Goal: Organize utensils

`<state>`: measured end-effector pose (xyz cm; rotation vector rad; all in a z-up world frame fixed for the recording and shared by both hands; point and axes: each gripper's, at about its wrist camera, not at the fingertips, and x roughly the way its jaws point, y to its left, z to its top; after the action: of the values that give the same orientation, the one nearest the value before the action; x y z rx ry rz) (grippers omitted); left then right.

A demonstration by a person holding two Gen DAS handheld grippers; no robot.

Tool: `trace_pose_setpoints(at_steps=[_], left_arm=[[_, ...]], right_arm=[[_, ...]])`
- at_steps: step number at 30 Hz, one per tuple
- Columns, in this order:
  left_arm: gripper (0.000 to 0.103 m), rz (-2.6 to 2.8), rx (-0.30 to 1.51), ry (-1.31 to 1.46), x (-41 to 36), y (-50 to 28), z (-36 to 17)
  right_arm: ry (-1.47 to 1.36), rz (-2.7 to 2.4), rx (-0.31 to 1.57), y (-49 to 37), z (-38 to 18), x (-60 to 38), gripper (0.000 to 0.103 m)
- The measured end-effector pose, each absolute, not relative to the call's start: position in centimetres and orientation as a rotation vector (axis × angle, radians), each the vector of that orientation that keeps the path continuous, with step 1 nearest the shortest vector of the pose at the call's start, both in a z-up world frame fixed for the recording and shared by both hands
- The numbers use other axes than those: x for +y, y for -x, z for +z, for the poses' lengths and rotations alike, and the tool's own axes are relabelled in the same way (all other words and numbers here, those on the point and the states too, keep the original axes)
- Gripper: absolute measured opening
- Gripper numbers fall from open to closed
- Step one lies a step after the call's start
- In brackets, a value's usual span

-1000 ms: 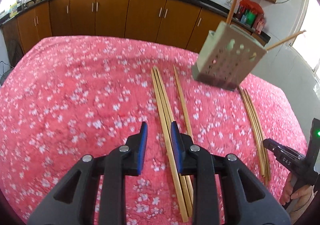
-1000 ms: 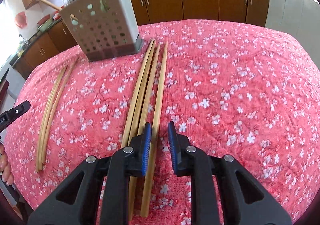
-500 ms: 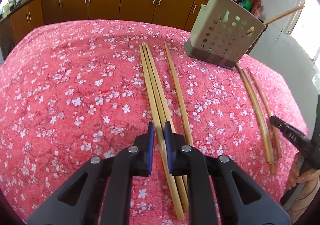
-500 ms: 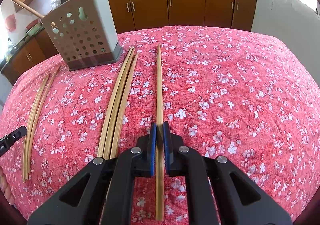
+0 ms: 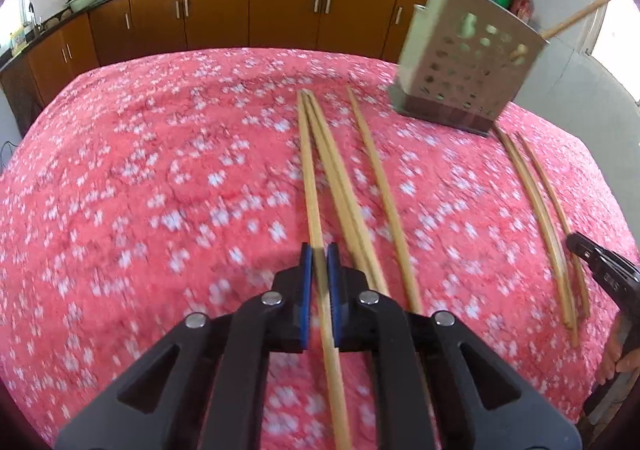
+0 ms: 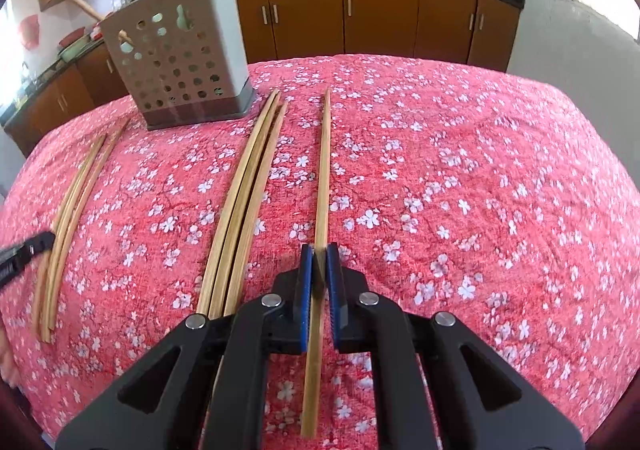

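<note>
My left gripper (image 5: 320,252) is shut on the leftmost wooden chopstick (image 5: 310,178) of a group on the pink flowered cloth (image 5: 160,190). Two more chopsticks (image 5: 340,190) lie just right of it and a single one (image 5: 380,190) farther right. The grey perforated holder (image 5: 464,62), with chopsticks standing in it, sits at the back right. My right gripper (image 6: 320,252) is shut on a lone chopstick (image 6: 324,170). Three chopsticks (image 6: 248,190) lie to its left, and the holder (image 6: 180,50) stands at the back left.
Another bunch of chopsticks (image 5: 536,202) lies near the right gripper's tip (image 5: 592,262), with a hand (image 5: 624,362) below it. The left gripper's tip (image 6: 24,254) touches the far-left chopsticks (image 6: 68,218). Brown cabinets (image 5: 280,10) and a counter with woks stand behind the table.
The left jaws closed on the leftmost chopstick and pulled it slightly away from its two neighbours. The right jaws closed on one chopstick and shifted it right, away from the other three.
</note>
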<state>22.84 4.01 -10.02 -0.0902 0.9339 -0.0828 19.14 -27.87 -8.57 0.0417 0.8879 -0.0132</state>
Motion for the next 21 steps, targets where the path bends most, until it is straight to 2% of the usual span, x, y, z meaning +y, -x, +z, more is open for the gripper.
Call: trace_pose_setpoints(at_steps=[6,21], left_arm=[[0.011,-0.023,0.917,0.126,7.1,-25.6,-9.9],[0.011,-0.04,0.89,0.163,8.7,-24.5,-9.9]], right_arm=[[-0.05,-0.08,0.863,-20.7,-8.7,-29.6,0.008],[-0.067,-0.09,0.864,-21.1,-8.8,-29.9,0.009]])
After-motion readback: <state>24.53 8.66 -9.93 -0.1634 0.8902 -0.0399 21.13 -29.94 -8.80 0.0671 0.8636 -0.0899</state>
